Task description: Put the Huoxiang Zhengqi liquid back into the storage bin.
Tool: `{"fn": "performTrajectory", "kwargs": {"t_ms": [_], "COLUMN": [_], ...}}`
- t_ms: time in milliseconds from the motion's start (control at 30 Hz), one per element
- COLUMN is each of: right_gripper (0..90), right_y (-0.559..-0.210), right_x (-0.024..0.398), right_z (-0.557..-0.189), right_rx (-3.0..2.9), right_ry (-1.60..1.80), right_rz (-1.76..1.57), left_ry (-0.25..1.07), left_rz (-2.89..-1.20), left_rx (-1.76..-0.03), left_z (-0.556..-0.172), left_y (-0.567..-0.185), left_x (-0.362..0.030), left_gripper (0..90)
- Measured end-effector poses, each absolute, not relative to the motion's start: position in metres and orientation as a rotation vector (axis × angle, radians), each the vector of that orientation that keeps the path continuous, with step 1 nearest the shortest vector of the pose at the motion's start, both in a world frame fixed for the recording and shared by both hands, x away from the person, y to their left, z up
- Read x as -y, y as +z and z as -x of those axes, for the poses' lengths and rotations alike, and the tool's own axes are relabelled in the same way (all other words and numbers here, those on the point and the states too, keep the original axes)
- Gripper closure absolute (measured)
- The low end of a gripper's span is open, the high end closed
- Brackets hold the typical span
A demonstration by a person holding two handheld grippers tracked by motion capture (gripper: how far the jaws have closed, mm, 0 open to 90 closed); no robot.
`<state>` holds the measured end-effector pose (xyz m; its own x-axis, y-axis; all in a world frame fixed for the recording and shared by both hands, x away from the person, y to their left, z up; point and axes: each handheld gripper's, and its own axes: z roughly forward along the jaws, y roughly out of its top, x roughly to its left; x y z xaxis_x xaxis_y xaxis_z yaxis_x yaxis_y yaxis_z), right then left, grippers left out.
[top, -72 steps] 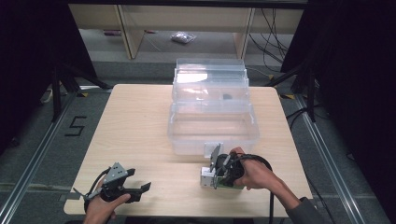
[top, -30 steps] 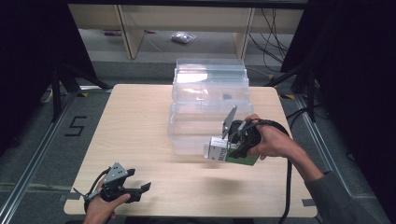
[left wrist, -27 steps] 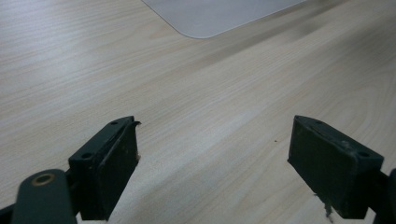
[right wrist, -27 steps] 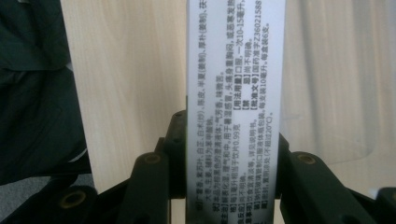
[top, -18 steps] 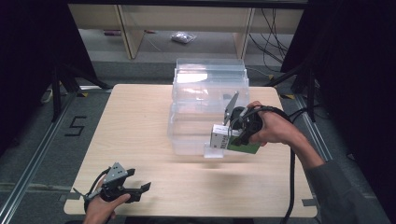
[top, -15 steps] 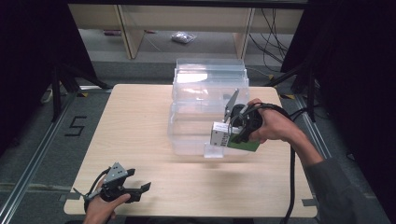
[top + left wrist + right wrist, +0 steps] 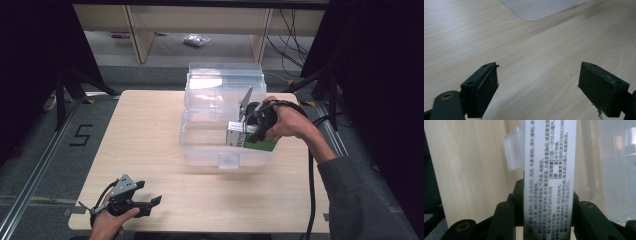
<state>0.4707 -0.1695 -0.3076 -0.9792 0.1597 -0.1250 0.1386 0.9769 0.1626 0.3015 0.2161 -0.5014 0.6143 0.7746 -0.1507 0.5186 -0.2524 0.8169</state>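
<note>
A small white and green carton (image 7: 244,138) hangs over the front half of an open clear plastic box (image 7: 200,145), with my right gripper (image 7: 248,132) shut on it. In the right gripper view the carton's printed white side (image 7: 549,170) stands clamped between the two black jaws, and the box's clear latch tab (image 7: 512,152) shows behind it. My left gripper (image 7: 147,205) rests near the table's front left edge, held in a hand. Its two black fingers (image 7: 481,87) stand wide apart over bare wood, with nothing between them.
The box's lid (image 7: 225,82) is folded back toward the far edge of the wooden table (image 7: 145,130). A black cable (image 7: 311,190) trails from my right gripper along the sleeve. Dark frames and floor rails flank the table.
My right gripper has carried the carton from the table's front edge up and back, and now holds it over the clear box. The left gripper has stayed put.
</note>
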Motion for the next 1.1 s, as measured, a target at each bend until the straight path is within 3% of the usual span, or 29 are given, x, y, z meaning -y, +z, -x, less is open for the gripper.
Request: {"fn": "performTrajectory", "kwargs": {"t_ms": [300,1100], "right_gripper": [64.9,64.8], "right_y": [-0.326,-0.359], "right_x": [0.167,0.173], "right_z": [-0.499,-0.522], "right_rx": [-2.984,-3.013], "right_ry": [0.218,0.193], "right_rz": [-0.214,-0.292], "left_ry": [0.345,0.344], "left_rz": [-1.913,-1.923], "left_rx": [-1.028,-1.024], "left_z": [-0.302,-0.302], "left_y": [-0.502,-0.502], "left_x": [-0.216,-0.217], "left_gripper": [15.2,15.2]}}
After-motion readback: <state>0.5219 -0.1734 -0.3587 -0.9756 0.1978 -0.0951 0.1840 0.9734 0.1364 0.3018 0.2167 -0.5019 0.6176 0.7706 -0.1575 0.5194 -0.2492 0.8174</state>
